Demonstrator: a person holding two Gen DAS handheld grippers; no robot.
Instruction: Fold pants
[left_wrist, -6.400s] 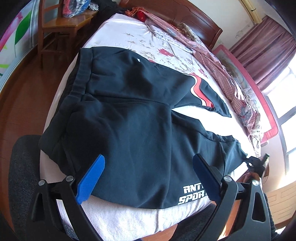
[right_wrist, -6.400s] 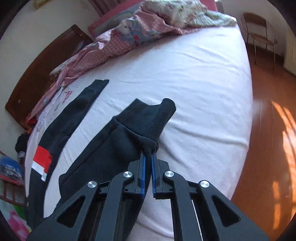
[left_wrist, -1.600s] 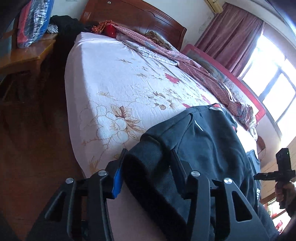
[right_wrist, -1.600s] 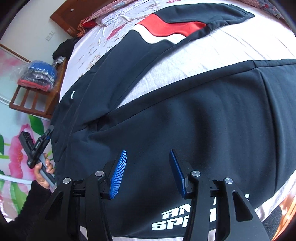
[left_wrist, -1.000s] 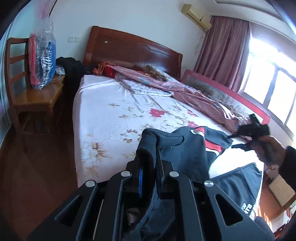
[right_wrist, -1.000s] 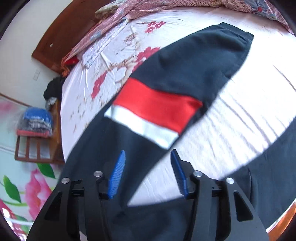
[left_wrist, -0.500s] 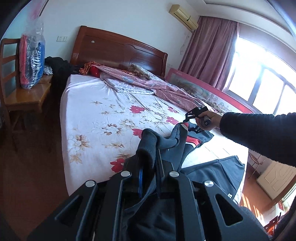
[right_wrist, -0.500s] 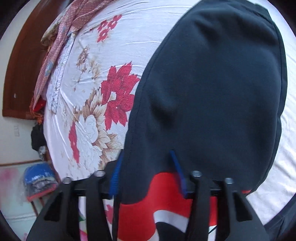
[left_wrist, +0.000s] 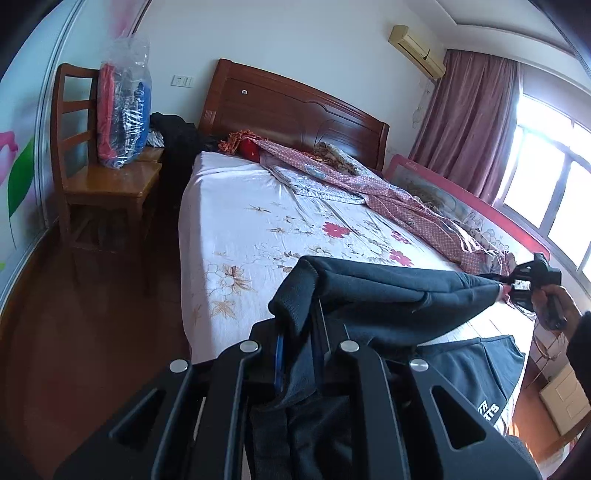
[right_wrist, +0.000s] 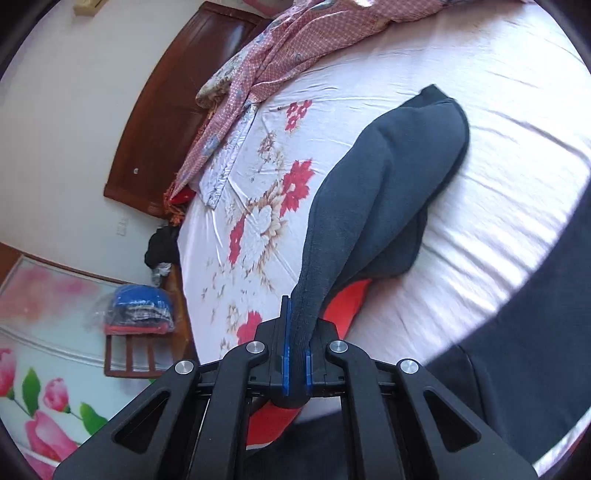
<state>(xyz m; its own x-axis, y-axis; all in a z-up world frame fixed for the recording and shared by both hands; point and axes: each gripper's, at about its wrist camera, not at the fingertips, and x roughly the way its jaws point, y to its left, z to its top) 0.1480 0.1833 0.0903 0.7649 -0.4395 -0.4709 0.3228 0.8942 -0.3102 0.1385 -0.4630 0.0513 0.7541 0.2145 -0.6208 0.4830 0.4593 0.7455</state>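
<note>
Left gripper (left_wrist: 297, 354) closed, blue pads pinching the ribbed waistband of the dark navy fleece pants (left_wrist: 388, 299). Fabric lifted off the floral white bedsheet (left_wrist: 258, 229), strung taut toward the right gripper (left_wrist: 508, 290), held in a hand (left_wrist: 554, 306) at far side. Right wrist view: right gripper (right_wrist: 297, 350) clamped on a pant leg edge; red stripe (right_wrist: 343, 302) just beneath, cuff end resting on the sheet. Second leg with white lettering lies flat at bed edge. Beyond: pink patterned quilt (left_wrist: 388, 192), wooden headboard (left_wrist: 288, 107), wooden chair (left_wrist: 99, 177) carrying a plastic-wrapped bundle (left_wrist: 123, 107).

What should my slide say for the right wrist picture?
Right gripper pinches the dark pants above a flowered bed sheet.
</note>
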